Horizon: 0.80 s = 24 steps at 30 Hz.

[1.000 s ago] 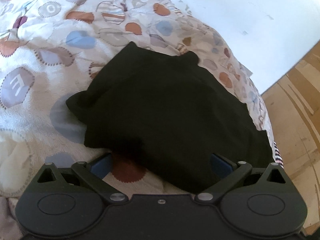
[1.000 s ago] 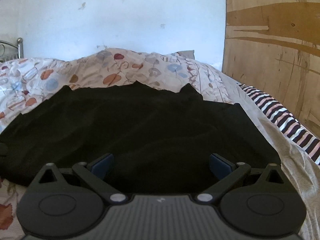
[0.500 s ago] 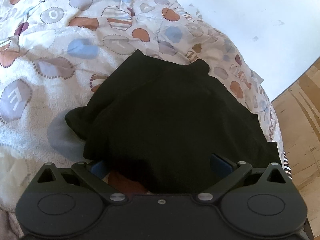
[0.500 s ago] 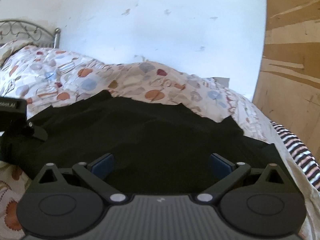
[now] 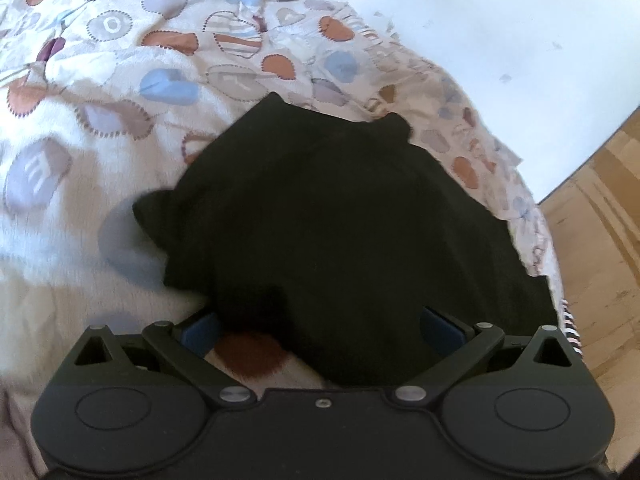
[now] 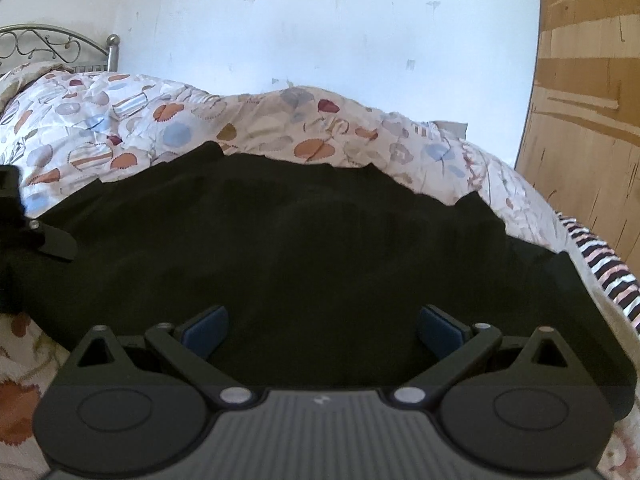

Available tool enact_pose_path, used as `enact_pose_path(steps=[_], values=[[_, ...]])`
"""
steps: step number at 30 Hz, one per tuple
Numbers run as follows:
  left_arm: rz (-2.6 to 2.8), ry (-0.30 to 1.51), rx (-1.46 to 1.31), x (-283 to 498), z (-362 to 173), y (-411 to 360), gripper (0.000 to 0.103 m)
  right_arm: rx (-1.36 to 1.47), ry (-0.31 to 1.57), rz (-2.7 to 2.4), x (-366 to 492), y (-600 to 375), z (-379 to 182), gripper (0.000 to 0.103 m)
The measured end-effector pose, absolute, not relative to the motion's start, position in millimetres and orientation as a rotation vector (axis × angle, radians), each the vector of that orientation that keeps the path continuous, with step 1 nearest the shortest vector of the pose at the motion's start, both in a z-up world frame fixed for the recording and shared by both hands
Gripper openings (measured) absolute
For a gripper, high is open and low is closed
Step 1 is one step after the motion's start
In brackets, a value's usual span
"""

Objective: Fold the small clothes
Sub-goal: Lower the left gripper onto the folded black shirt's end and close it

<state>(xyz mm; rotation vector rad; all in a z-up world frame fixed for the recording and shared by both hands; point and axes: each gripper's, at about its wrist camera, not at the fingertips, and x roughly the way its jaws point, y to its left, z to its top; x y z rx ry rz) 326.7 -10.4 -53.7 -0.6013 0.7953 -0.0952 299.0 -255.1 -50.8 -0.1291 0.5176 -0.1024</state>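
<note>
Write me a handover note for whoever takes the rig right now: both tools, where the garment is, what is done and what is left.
Left tool: open, holding nothing, low over the near left edge of the black garment.
Right tool: open, holding nothing, low over the garment's near edge, further right.
The garment lies on the patterned bedspread near the bed's right side, with a striped cloth beyond its right edge.
Done: it looks partly folded, with a flap sticking out at the left; I cannot tell how many folds.
Left: probably grip the near edge with both tools, fold it over and tidy the flap.
</note>
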Motion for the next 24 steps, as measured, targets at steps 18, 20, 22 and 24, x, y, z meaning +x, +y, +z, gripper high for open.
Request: enact_pose_path(steps=[18,20,22,24], values=[[-0.077,0.648,-0.707,351,-62,16,0.093,-0.109,0.517,-0.093,297,-258,-57,0.103],[-0.056,0.661,-0.7,354,-64,17,0.086,-0.109,0.516,-0.093,297,-258,-58,0.103],[-0.038,0.669,-0.676,353,-66,16,0.079,-0.109,0.515,-0.093,297,-258,-58,0.103],[-0.007,0.67,-0.636,351,-65,12,0.07,-0.109,0.513,-0.093,297,-258,-58,0.103]])
